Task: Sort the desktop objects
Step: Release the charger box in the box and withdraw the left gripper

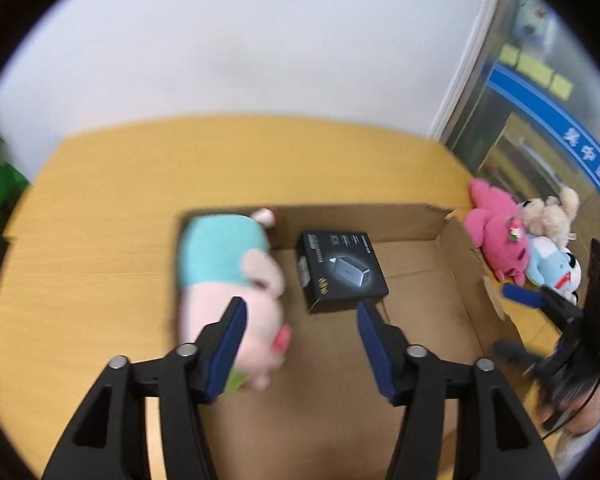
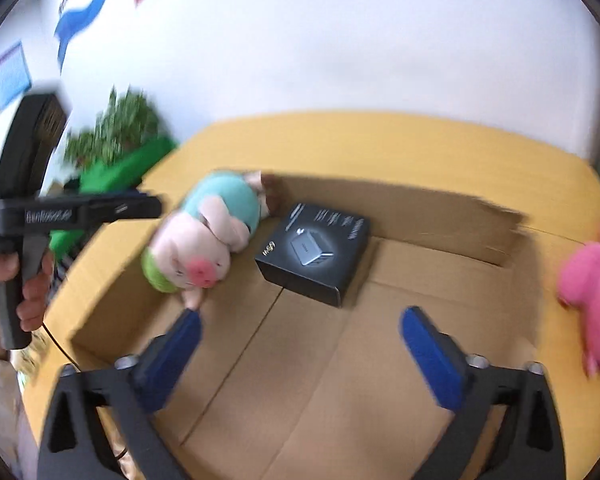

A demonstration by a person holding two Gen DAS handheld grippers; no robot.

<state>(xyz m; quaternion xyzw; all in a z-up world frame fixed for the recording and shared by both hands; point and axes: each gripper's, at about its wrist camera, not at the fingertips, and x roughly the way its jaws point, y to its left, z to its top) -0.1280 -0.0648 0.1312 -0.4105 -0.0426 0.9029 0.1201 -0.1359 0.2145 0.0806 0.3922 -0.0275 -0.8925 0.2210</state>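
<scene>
Left gripper [image 1: 300, 312] hangs over the open cardboard box [image 1: 458, 240], blue-padded fingers [image 1: 374, 340] spread wide with nothing between them. Just beyond its left finger the pink pig plush [image 1: 236, 276] in a teal top lies against the box's left wall, blurred in this view, and right beside it sits the black charger box [image 1: 340, 270], flat on the cardboard floor near the back wall. Over on the right gripper [image 2: 300, 322], same story: jaws apart and empty above the box floor [image 2: 320, 380], its left blue pad close to the pig's [image 2: 198, 248] foot but whether it touches is hard to say. The charger box [image 2: 316, 252] rests ahead, between the two fingers' lines. Outside the box, on the yellow table [image 1: 100, 248], a pink plush [image 1: 498, 236] leans at the right wall, with a beige bear [image 1: 552, 216] and a white-and-blue plush [image 1: 556, 268] bunched against it. A green plant [image 2: 116, 128] stands off the table's left end.
</scene>
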